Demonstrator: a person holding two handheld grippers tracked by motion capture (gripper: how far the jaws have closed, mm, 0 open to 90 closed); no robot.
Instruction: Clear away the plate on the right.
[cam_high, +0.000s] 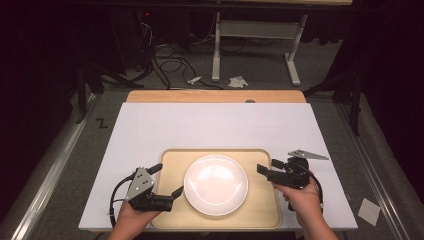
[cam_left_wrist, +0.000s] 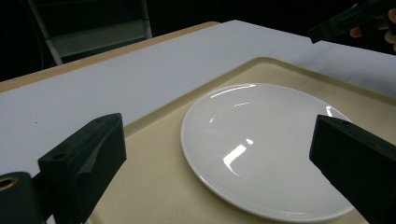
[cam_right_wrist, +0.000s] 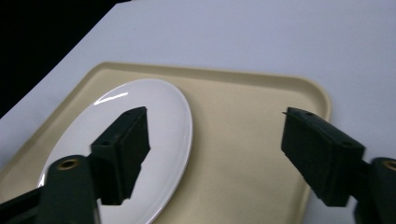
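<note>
A white plate (cam_high: 216, 184) lies on the beige tray (cam_high: 260, 212) at lower centre; left tool (cam_high: 166, 181) and right tool (cam_high: 266, 167) flank it, jaws apart, empty.

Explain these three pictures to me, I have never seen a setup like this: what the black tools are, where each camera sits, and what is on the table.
A person holds a hand-operated gripper in each hand: the left gripper and the right gripper. One camera looks down from above the table; the other two ride on the grippers, looking along their own black jaws. On the white board lies a beige tray with an empty white plate on it. Both grippers are open beside the plate and hold nothing.
</note>
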